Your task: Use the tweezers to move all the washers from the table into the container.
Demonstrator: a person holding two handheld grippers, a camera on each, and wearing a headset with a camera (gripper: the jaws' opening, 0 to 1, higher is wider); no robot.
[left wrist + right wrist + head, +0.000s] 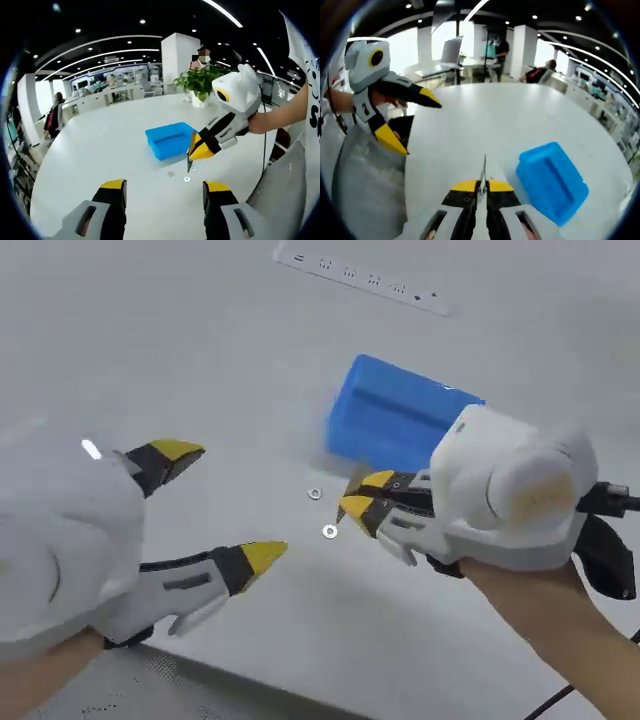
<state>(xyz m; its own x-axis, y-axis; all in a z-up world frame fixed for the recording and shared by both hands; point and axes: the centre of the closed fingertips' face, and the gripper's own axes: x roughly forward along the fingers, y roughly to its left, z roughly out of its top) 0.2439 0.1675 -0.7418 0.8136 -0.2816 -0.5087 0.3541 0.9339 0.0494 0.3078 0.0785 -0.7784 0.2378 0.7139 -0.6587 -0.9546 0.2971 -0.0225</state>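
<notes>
Two small metal washers point(315, 494) point(329, 531) lie on the white table point(200, 350) just in front of a blue container point(400, 420). My right gripper point(365, 494) hovers beside them, shut on thin metal tweezers point(483, 170) that point forward and down. In the left gripper view the tweezers point(189, 161) hang with their tip just above the washers point(171, 174) point(187, 179), near the blue container point(170, 140). My left gripper point(225, 505) stands open with nothing between its jaws, to the left of the washers.
A white power strip point(360, 280) lies at the far side of the table. The table's near edge point(250, 680) runs below the grippers. A potted plant point(200, 82) stands at the table's far end, with people beyond it.
</notes>
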